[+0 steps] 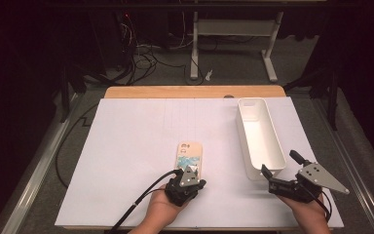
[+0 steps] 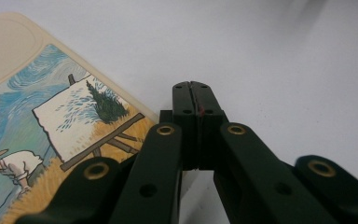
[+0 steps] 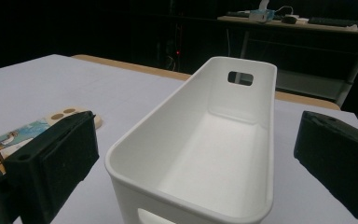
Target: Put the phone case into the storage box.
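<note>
Black claws (image 1: 191,181) with brass screws, grey three-cornered plates, black cables.

A smooth white plastic bin (image 1: 259,141) and a matt printed phone case (image 1: 189,155) lie on white paper (image 1: 126,161).

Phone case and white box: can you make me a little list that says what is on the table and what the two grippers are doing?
table cover: white sheet
phone case: cream, painted picture, lying flat
white box: long, empty, right of the case
left gripper: jaws shut, nothing between them, at the near end of the case
right gripper: jaws open, either side of the box's near end
</note>
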A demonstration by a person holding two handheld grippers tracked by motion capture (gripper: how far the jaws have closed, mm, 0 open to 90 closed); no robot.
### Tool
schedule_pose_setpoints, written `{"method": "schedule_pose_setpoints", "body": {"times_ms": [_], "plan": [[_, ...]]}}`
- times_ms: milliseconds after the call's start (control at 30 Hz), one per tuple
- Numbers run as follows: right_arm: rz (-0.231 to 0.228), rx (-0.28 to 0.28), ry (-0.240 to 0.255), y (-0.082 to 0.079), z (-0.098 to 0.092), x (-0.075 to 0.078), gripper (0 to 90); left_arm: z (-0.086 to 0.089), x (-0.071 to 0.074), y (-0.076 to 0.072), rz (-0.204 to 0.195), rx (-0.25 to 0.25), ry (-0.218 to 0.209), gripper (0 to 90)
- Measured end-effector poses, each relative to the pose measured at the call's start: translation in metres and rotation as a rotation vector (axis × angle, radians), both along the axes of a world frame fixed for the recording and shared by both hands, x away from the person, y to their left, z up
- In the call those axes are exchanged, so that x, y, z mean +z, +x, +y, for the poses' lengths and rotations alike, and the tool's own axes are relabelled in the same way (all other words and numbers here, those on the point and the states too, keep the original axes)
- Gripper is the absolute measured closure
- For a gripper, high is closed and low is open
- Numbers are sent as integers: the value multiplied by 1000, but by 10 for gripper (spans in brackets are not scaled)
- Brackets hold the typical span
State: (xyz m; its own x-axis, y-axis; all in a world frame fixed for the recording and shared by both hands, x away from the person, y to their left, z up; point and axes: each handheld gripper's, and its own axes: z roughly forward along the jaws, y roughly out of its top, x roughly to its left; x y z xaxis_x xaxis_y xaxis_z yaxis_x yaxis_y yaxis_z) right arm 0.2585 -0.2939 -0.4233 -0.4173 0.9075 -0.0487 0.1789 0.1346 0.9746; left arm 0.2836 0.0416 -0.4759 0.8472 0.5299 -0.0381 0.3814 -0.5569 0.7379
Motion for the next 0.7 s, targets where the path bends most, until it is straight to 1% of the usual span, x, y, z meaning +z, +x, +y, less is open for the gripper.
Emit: {"method": "schedule_pose_setpoints", "body": {"times_ms": [167, 300, 333, 367, 500, 533, 700], "plan": [[0, -1, 1, 0, -1, 0, 2, 0, 3, 0, 3, 2, 25, 898], [0, -2, 2, 0, -1, 0, 2, 1, 3, -1, -1, 4, 33, 898], [0, -2, 4, 0, -1, 0, 2, 1, 4, -1, -13, -1, 47, 899], [1, -2, 6, -1, -1, 0, 2, 2, 4, -2, -15, -2, 55, 899], [1, -2, 11, -1, -1, 0, 2, 3, 4, -3, -24, -4, 71, 899], [2, -3, 14, -1, -1, 0, 2, 4, 5, -3, -29, -1, 81, 899], [3, -5, 19, -1, -2, 1, 2, 9, 6, -3, -22, 8, 85, 899]]}}
